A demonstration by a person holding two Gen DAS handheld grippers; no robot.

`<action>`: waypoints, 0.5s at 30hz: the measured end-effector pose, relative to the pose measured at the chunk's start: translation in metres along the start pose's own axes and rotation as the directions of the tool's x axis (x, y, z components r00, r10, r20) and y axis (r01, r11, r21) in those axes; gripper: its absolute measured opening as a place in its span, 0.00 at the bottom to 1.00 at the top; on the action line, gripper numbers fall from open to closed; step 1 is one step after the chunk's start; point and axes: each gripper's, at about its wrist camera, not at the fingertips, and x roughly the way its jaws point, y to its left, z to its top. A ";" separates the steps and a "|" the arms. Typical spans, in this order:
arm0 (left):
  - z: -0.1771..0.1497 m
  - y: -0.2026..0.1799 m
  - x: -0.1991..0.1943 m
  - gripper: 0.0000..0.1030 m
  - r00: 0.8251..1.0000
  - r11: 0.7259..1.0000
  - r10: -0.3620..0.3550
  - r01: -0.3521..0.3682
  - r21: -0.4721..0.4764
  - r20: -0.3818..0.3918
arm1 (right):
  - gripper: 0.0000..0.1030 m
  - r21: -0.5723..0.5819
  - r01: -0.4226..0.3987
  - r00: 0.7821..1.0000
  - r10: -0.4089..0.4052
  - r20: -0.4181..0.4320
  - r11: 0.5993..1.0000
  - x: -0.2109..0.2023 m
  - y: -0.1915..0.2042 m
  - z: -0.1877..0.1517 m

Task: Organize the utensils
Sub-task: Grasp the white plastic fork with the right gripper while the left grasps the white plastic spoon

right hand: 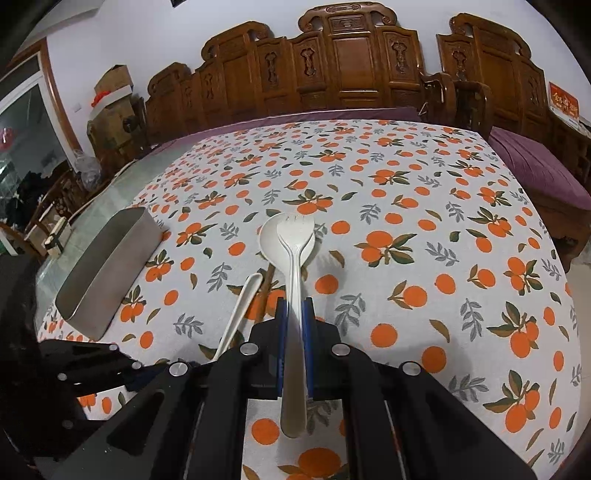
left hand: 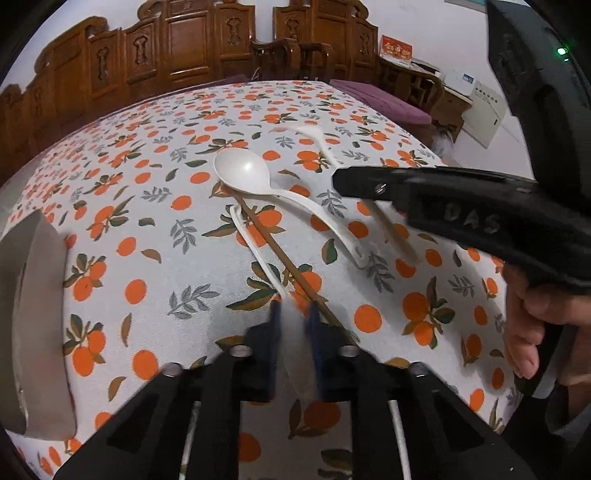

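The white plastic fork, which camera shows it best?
The right wrist view: the white plastic fork runs up the middle, tines clear, clamped in the right gripper. In the left wrist view only its pale handle shows, blurred, below the right gripper.

Carved dark-brown wooden chair backs point(right hand: 347, 62) line a white wall point(right hand: 147, 33) behind a table under an orange-fruit-print white tablecloth point(right hand: 424, 206); a purple seat cushion point(right hand: 535, 166) lies right, a glass door point(right hand: 26, 136) left.
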 end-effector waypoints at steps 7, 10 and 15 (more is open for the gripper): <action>-0.006 0.002 -0.016 0.02 1.000 1.000 0.024 -0.024 0.016 0.005 | 0.09 -0.001 -0.003 1.000 0.003 -0.014 1.000 0.001 0.006 -0.006; -0.008 0.006 -0.027 0.02 0.999 0.999 0.033 -0.033 0.013 0.015 | 0.09 -0.006 -0.002 1.000 0.002 -0.021 1.000 0.002 0.012 -0.010; -0.008 0.015 -0.047 0.02 0.998 0.999 0.049 -0.050 0.006 0.038 | 0.09 -0.015 -0.013 1.000 0.012 -0.023 1.000 0.001 0.024 -0.015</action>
